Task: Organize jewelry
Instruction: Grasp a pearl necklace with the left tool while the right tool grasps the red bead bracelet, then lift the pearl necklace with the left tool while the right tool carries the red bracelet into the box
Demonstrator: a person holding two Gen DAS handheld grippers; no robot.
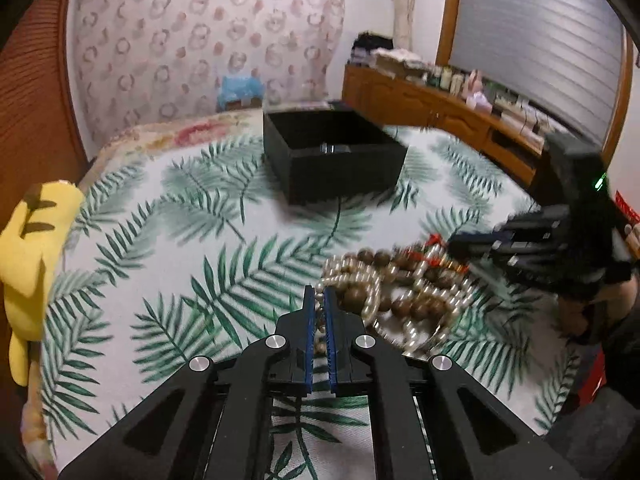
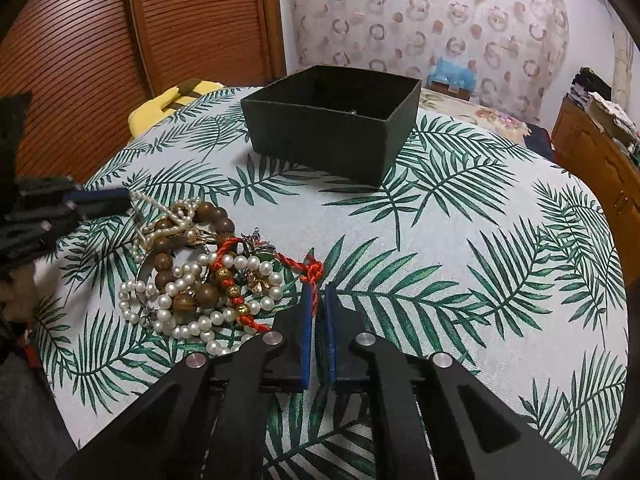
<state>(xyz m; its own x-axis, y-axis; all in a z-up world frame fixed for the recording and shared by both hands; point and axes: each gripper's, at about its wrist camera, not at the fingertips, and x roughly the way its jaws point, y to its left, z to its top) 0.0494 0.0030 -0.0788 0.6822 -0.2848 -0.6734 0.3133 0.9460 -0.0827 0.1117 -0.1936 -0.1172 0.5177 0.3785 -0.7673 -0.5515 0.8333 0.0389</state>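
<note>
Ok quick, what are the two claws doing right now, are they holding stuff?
Left gripper: jaws closed on the white pearl bead strand in the jewelry pile.
Right gripper: jaws closed on the red braided cord.

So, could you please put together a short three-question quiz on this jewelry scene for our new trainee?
1. True or false: the black box stands beyond the jewelry pile on the leaf-print cloth.
2. What does the right gripper pinch? A) red cord B) wooden beads C) box rim
3. Which strand sits between the pads of the left gripper?

Key:
1. True.
2. A; the knotted cord end.
3. The pearl strand; the gripper is shut on it.
</note>
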